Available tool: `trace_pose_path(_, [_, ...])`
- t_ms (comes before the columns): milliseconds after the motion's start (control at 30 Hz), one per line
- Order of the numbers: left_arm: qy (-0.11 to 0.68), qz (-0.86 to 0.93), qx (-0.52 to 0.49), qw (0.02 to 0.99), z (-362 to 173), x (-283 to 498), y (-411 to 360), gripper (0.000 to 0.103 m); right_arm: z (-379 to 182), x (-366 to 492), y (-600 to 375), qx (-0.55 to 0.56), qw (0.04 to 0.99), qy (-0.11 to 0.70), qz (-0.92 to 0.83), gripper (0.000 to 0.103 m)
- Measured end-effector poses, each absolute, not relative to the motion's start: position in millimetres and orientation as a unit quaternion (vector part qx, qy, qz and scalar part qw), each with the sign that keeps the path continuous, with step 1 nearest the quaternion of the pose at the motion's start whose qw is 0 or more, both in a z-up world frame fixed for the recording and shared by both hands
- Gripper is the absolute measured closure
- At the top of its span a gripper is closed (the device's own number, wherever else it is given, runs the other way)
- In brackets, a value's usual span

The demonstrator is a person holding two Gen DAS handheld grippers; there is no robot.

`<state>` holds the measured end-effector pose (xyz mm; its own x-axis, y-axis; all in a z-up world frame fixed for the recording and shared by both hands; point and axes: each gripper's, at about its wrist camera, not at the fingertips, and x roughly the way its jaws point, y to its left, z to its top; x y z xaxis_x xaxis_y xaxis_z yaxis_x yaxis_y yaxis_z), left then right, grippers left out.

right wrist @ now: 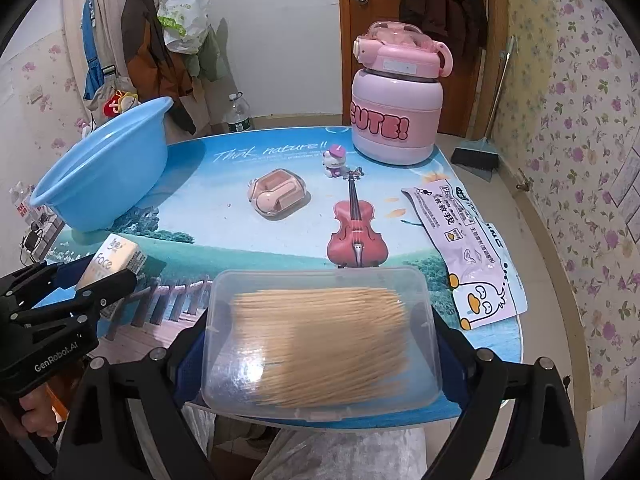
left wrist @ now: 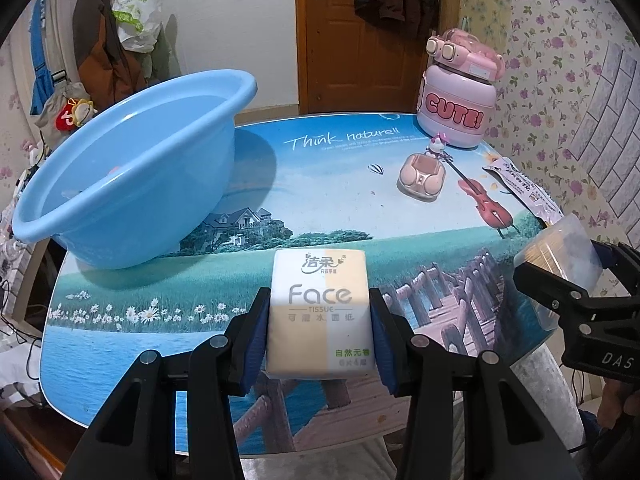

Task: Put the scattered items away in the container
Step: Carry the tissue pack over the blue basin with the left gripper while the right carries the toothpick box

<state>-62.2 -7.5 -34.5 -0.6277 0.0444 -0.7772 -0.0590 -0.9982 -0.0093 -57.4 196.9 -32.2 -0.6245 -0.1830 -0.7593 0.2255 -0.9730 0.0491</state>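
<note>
The left gripper point(left wrist: 320, 320) is clamped on a tissue pack point(left wrist: 320, 312) — its 2 blue pads press the pack's left and right sides, and the pack, white and pale yellow with "Face TISSUE" printed on it, is held above the near edge of the table point(left wrist: 340, 200). The right gripper point(right wrist: 316, 344) holds a clear plastic box of toothpicks point(right wrist: 320, 336) across its width, jaws spread wide to take it, the box lifted over the table's near edge; in the left wrist view the same box point(left wrist: 560, 256) shows at the right, well apart from the tissue pack. The container for the task, a blue basin point(left wrist: 132, 168), sits at the far left of the table, tilted, with part of its rim hanging past the table's left edge. Still lying on the printed tabletop are 4 other things: a pink earbud case point(right wrist: 278, 196) near the middle, a small cat figurine point(right wrist: 334, 162) just beyond it, a big pink "CUTE!" bottle point(right wrist: 394, 108) at the far right, and a flat pale packet with a cartoon duck point(right wrist: 466, 248) along the right edge — its near end reaches over the rim. Part of a hand point(right wrist: 30, 412) grips the left gripper's handle at the lower left of the right wrist view. Behind the table stand a wooden door point(left wrist: 360, 40) and hanging coats point(right wrist: 160, 48).
</note>
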Motion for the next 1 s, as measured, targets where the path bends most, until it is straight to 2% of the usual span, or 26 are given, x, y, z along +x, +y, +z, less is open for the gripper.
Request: trace_pose_path(1000, [0.011,0.901,-0.433,0.031,-37.2,-63.9,-4.7,0.059,-39.5,-59.6,197.6,0.43,0.113,0.023,-0.896,0.01])
